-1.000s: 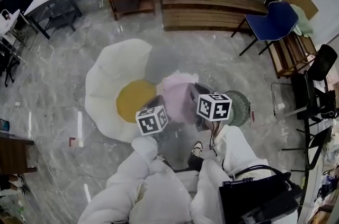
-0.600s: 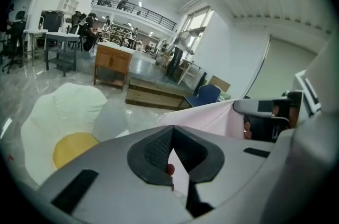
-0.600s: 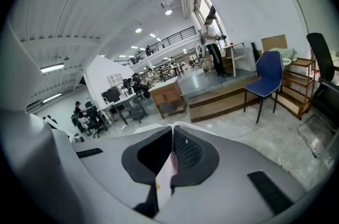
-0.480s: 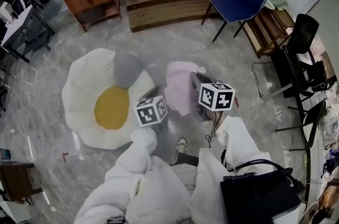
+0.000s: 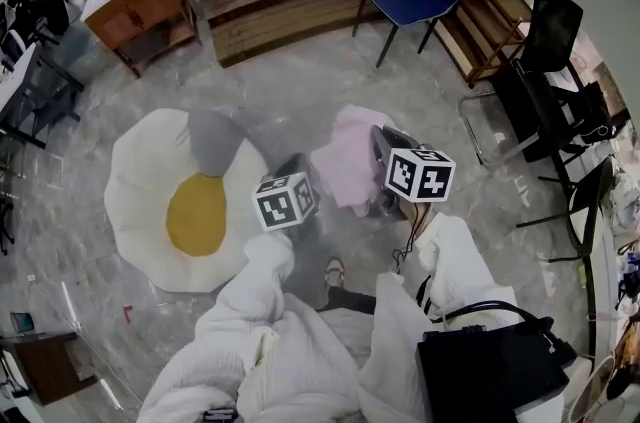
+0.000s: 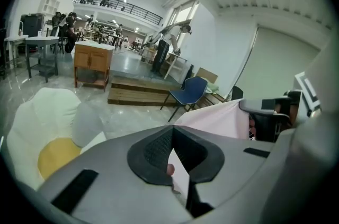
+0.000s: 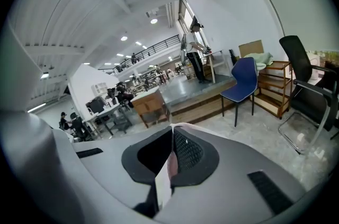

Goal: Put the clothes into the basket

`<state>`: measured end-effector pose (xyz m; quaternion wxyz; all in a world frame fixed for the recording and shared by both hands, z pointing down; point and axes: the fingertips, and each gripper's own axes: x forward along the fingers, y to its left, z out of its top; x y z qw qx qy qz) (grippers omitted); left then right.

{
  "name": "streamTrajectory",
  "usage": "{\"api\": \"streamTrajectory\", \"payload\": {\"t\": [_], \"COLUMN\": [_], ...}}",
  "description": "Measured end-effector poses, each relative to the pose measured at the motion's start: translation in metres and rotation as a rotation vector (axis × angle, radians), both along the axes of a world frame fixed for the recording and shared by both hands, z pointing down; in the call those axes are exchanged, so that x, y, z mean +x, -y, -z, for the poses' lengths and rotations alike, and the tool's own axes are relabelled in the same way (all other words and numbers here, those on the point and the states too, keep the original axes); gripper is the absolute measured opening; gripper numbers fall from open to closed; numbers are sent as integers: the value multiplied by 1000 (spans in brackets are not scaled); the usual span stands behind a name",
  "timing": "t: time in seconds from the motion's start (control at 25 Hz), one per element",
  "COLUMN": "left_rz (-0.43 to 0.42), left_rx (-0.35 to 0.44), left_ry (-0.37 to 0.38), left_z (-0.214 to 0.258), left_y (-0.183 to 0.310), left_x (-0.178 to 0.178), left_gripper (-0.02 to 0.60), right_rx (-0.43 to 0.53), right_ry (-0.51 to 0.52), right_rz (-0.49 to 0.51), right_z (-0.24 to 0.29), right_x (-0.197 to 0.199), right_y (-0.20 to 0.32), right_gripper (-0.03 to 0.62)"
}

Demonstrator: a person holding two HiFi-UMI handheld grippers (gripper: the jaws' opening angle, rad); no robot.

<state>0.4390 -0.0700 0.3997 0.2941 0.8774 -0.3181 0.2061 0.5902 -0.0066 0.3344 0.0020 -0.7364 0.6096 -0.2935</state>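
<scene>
Left tongs [image 6: 170,164] and right tongs [image 7: 168,164] are each clamped shut on an edge of the pink garment [image 5: 345,161], holding it spread between them above the floor [image 5: 300,101] beside the egg-shaped rug [image 5: 190,211], likely so it carries without dragging, though no basket is in view.

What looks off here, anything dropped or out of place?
Nothing spilled or broken. A grey piece, maybe clothing, lies on the egg-shaped mat. The pink cloth hangs between the left gripper and right gripper, jaws shut on it. No basket shows.
</scene>
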Motion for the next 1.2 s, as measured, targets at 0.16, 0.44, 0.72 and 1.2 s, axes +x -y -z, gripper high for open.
{"api": "streamTrajectory", "payload": {"t": [0.16,0.44,0.72,1.2], "left_rz": [-41,-125,-239,-321], "left_rx": [-12,-50,-82,-154], "left_ry": [16,70,138,213], "left_z": [-11,-60,-146,-282], "left_y": [-13,-33,-50,-76], "left_x": [26,54,86,114], "left_gripper": [3,3,3,3], "right_rx": [-36,-98,-171,-254], "right_ry": [17,78,163,258], "right_rz": [-36,-103,-186,-308], "right_z": [-20,-87,-198,-353], "right_x": [22,48,65,83], "right_y": [-18,-43,-63,-92], "right_gripper": [25,25,25,25]}}
